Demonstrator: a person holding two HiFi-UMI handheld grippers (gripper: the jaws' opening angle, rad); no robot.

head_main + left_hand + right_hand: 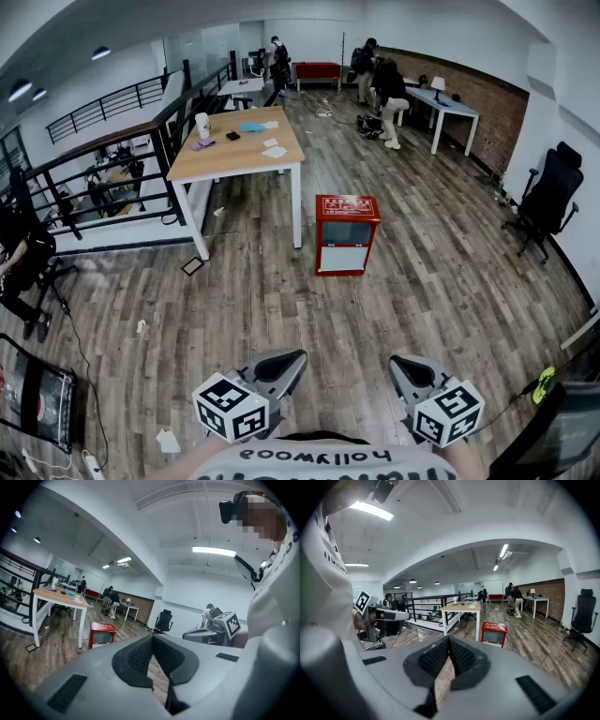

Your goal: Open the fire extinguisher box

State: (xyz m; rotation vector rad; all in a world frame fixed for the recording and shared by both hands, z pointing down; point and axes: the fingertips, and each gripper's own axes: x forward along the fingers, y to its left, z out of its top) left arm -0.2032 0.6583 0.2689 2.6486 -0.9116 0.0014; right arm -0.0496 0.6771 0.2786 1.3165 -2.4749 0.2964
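Sitting closed and empty: left tongs (152,637), right tongs (448,640); fire extinguisher box (346,233) too distant for detail.

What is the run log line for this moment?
stage: not started | fire extinguisher box: on floor, door closed, beside wooden table | left gripper: shut, empty | right gripper: shut, empty

L claw (298,356), R claw (395,361) closed, empty, side by side.
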